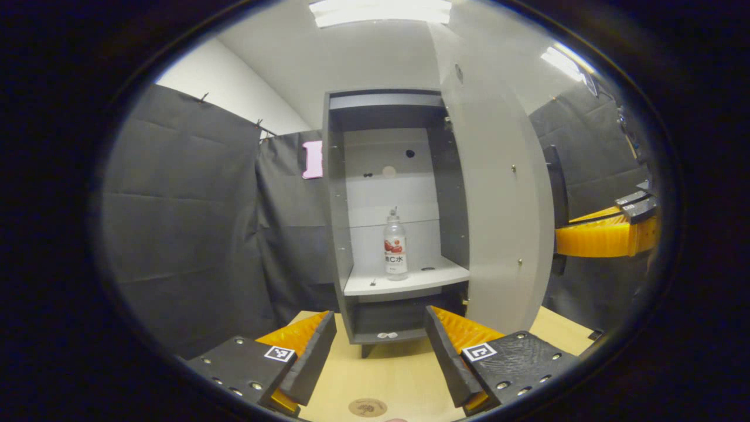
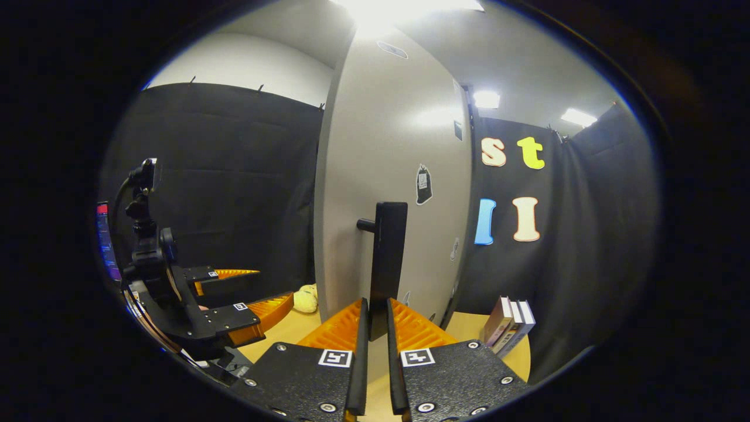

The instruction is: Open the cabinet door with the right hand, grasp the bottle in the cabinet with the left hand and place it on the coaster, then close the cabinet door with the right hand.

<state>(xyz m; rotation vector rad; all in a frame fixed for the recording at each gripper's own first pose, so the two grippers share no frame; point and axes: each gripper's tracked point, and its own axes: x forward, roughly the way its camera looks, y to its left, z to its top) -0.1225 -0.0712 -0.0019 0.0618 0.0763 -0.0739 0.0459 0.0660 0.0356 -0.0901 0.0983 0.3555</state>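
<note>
a: clutter first, measured from the cabinet [image 1: 389,205]. what do you have around it?

b: books [image 2: 510,319] lean on the table [image 2: 469,325] just right of the cabinet door [image 2: 389,146], and a pale soft toy [image 2: 306,299] lies on the table left of that door. the open door stands along the right side of the cabinet opening; nothing blocks your straight line to the shelf [image 1: 404,281].

a: anything you can't make out?

b: the toy is too small to identify, and the coaster [image 1: 367,407] on the table in front of the cabinet sits at the very bottom edge of the left gripper view.

a: and the bottle?

b: the bottle [image 1: 395,246] stands upright on the cabinet's shelf, well apart from your left gripper [image 1: 381,346], whose fingers are spread wide with nothing between them. your right gripper [image 2: 375,328] has its fingers nearly together, clamped on the door handle [image 2: 388,258].
</note>
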